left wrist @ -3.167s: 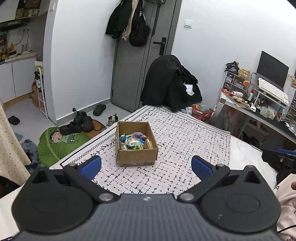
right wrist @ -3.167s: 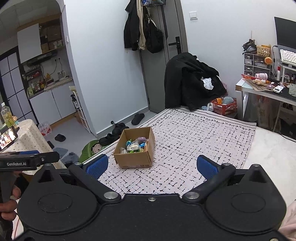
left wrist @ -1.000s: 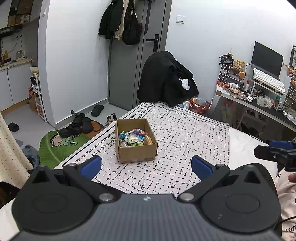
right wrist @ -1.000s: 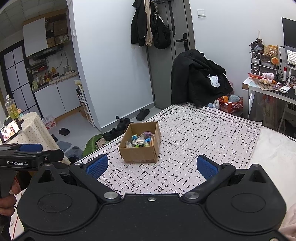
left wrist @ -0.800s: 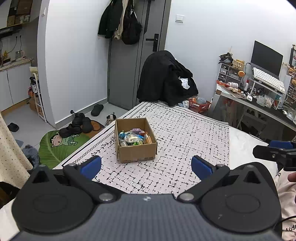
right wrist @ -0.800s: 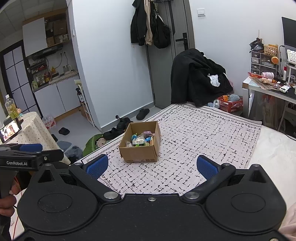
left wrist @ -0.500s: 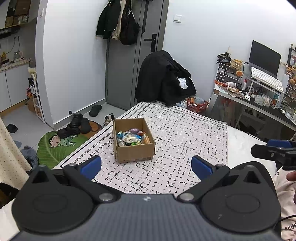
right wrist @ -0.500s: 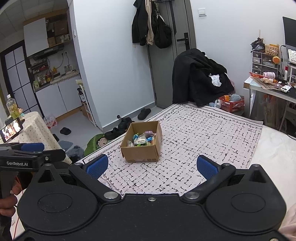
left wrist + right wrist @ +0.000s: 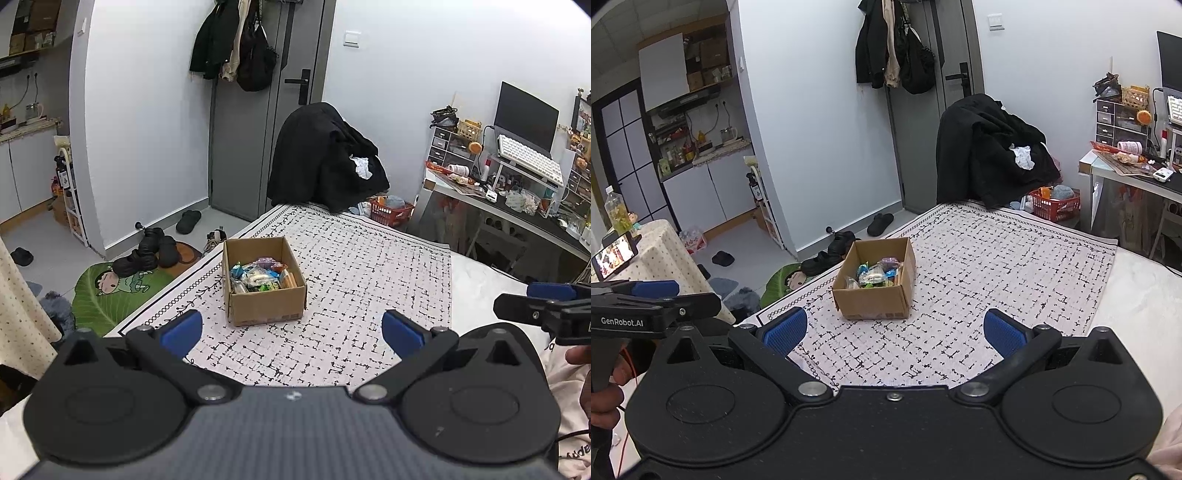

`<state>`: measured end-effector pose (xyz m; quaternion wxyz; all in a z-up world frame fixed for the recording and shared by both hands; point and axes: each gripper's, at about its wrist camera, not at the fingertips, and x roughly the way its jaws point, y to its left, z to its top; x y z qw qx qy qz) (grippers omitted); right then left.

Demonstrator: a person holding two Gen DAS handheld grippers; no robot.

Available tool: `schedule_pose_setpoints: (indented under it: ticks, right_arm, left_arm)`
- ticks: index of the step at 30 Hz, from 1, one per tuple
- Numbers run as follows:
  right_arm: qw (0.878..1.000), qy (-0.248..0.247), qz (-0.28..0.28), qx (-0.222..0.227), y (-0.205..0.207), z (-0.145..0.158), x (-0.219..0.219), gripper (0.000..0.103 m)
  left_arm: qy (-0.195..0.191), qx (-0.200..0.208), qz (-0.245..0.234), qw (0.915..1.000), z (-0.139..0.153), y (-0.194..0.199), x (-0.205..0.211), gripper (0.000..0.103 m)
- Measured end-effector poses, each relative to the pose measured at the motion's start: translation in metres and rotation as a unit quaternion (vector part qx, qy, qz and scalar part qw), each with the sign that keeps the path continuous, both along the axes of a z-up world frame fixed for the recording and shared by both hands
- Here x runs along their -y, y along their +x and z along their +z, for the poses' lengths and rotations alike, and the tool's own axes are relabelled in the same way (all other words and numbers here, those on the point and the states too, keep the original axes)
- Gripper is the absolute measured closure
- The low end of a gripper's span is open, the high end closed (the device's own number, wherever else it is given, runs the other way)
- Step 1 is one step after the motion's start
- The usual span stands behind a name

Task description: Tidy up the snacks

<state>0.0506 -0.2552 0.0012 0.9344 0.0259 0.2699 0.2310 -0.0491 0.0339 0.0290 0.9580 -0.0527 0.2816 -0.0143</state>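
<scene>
The left tool is held level, its two blue-padded fingers spread wide with nothing between them. The right tool sits alongside it at similar height, likewise gaping and empty. A hand grips the left tool's handle.

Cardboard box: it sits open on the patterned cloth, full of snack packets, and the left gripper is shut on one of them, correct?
Not quite. The cardboard box does sit open on the patterned cloth with snack packets inside, but the left gripper is open and holds nothing, well short of the box. The left wrist view shows its blue pads spread wide apart.
</scene>
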Motion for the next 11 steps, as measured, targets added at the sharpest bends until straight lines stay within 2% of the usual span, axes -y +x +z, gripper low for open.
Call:
schedule_pose_setpoints:
  ticks: [11]
  right_arm:
    - [1.000, -0.002, 0.002, -0.008, 0.0034, -0.0040, -0.0015, 0.000]
  left_arm:
    - [0.005, 0.004, -0.003, 1.0000, 0.0001, -0.0006, 0.0040, 0.000]
